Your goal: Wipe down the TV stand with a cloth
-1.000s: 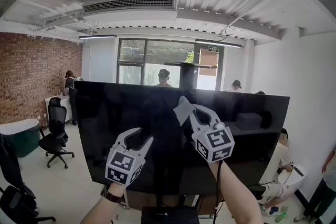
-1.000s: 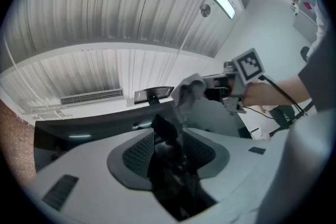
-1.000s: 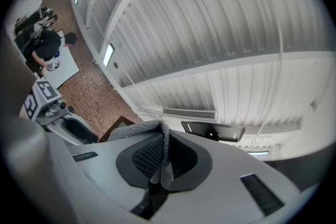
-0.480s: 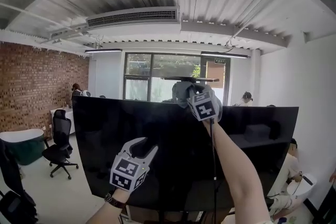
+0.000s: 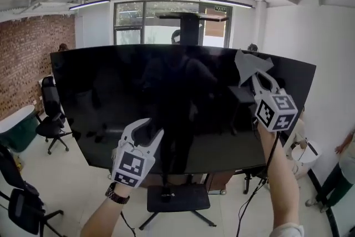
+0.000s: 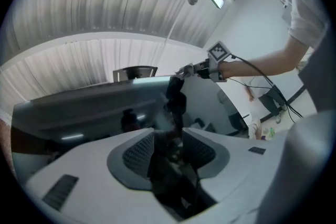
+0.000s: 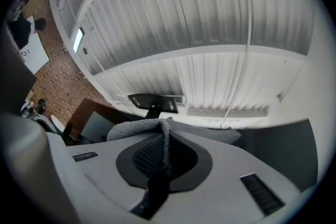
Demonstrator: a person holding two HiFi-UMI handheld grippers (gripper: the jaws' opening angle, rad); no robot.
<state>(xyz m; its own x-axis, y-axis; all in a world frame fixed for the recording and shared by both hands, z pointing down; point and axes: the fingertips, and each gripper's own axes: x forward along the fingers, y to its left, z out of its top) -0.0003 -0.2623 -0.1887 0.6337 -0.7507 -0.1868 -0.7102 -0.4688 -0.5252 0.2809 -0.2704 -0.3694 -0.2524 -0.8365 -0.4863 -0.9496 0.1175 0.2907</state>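
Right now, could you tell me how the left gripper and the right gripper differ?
The right gripper is shut on a grey cloth; the left gripper is open and empty. The right gripper is held high at the upper right of the TV screen; the left gripper sits low, near its bottom edge. Both point upward.

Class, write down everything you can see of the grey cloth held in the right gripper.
The cloth is grey, soft and limp, with a fine knitted-looking texture. The right gripper has its jaws shut on it. In the right gripper view one fold loops over a jaw pad, and in the head view a pointed flap stands up above the jaws. It sits by the top right of the black TV screen; whether it touches the screen cannot be told.
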